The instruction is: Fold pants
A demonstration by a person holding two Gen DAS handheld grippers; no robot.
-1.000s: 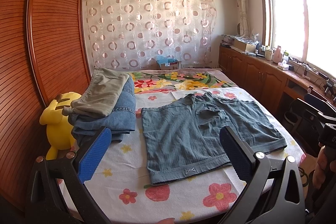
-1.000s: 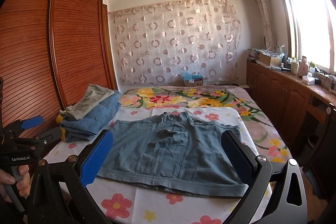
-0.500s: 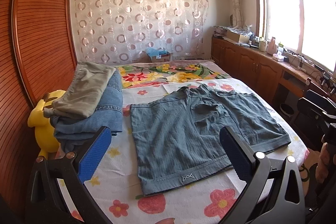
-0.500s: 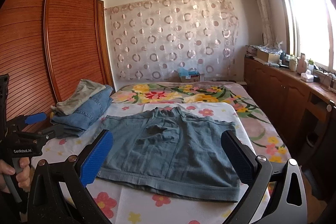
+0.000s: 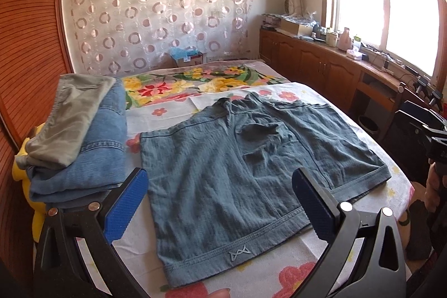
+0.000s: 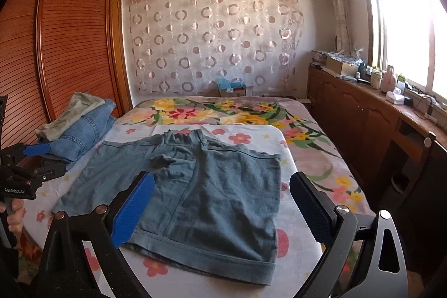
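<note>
Grey-blue shorts lie spread flat on the flowered bed sheet, waistband toward the far curtain and leg hems toward me. My left gripper hovers over the near left leg hem, open, with nothing between its blue pads. The right gripper hangs above the near right leg hem; its jaws are closing slightly but stand wide and touch no cloth. In the right wrist view the left gripper shows at the left edge, held by a hand.
A stack of folded jeans topped by a grey-green garment sits on the bed's left side, beside a yellow plush toy and the wooden wardrobe. Wooden cabinets run under the window on the right.
Both grippers have come nearer to the shorts and tilted lower; the shorts now fill more of each view. The shorts and the folded stack have not moved.
</note>
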